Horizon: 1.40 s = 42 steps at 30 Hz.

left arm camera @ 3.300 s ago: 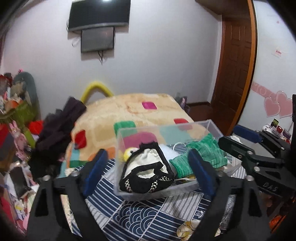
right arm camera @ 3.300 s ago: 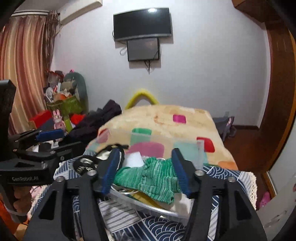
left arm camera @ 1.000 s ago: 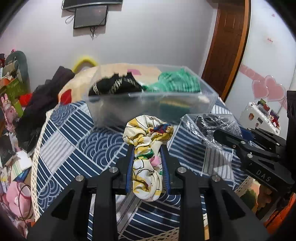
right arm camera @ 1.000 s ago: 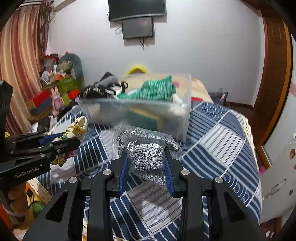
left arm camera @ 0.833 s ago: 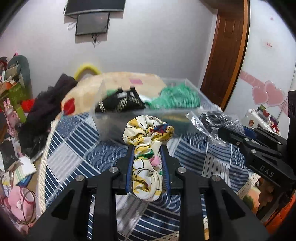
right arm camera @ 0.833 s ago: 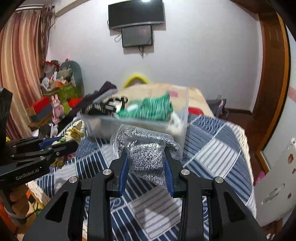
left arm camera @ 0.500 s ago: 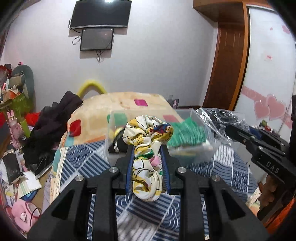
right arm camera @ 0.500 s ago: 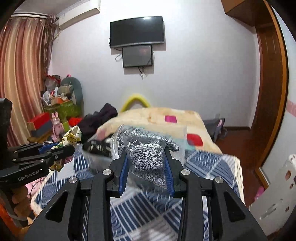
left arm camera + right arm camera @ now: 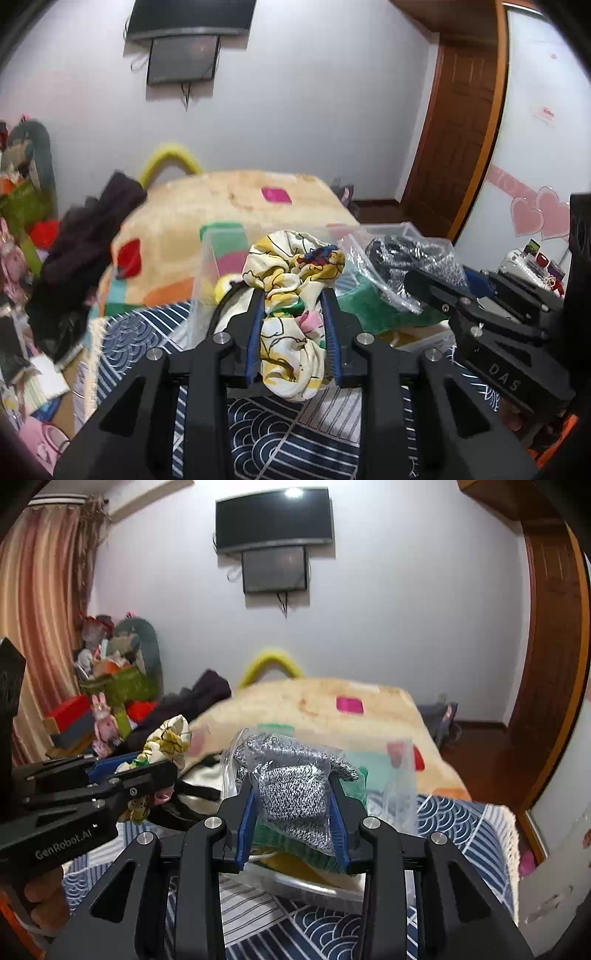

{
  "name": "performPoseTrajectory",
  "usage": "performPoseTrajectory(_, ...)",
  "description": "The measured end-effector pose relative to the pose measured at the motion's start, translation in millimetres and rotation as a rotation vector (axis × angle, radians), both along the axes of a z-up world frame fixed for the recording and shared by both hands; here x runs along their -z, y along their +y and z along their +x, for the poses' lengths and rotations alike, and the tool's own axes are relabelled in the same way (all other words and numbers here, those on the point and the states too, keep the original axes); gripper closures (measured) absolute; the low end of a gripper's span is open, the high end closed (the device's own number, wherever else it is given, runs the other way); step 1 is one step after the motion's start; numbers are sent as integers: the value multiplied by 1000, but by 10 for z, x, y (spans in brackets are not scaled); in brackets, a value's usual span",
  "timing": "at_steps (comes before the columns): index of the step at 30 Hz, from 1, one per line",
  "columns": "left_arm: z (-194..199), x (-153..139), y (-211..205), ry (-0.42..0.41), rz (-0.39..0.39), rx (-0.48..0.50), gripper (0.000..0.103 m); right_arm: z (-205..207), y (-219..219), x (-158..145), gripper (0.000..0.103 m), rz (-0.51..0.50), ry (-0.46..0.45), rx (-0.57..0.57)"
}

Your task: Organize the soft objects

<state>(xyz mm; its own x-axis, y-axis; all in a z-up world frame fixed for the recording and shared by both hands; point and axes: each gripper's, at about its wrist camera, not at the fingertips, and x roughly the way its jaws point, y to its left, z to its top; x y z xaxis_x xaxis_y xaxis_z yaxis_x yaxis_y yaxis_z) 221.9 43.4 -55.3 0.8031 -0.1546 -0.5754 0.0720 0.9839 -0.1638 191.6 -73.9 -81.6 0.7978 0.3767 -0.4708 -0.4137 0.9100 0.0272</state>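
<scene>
My left gripper (image 9: 293, 306) is shut on a floral cloth scrunchie (image 9: 295, 284), yellow and white, and holds it above the near edge of a clear plastic box (image 9: 207, 266). My right gripper (image 9: 291, 801) is shut on a clear bag with a grey speckled knit (image 9: 295, 779) inside, also held over the box (image 9: 402, 771). The right gripper with its bag shows in the left wrist view (image 9: 424, 280); the left gripper with the scrunchie shows in the right wrist view (image 9: 162, 764). A green knit (image 9: 369, 306) and a black-edged item lie in the box.
The box stands on a blue and white patterned blanket (image 9: 295, 435) on a bed. A beige quilt with coloured squares (image 9: 236, 199) lies behind. Dark clothes (image 9: 88, 229) and toys are piled at the left. A wooden door (image 9: 454, 122) stands at the right.
Both grippers have lifted their items from the blanket in front of the box and moved up and forward over the box. Both stayed shut on their items.
</scene>
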Motion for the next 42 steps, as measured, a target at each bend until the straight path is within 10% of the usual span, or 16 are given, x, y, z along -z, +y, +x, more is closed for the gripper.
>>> performPoseTrajectory(14, -170, -17, 15, -41, -39, 17, 48, 29, -84, 165, 54, -47, 77, -43)
performPoseTrajectory(30, -855, -494, -66, -218, 22, -41, 35, -585, -340, -420, 30, 27, -155, -5)
performPoseTrajectory(42, -1520, -719, -252, -366, 71, -83, 6, -967, -490, -575, 7, 135, -264, -3)
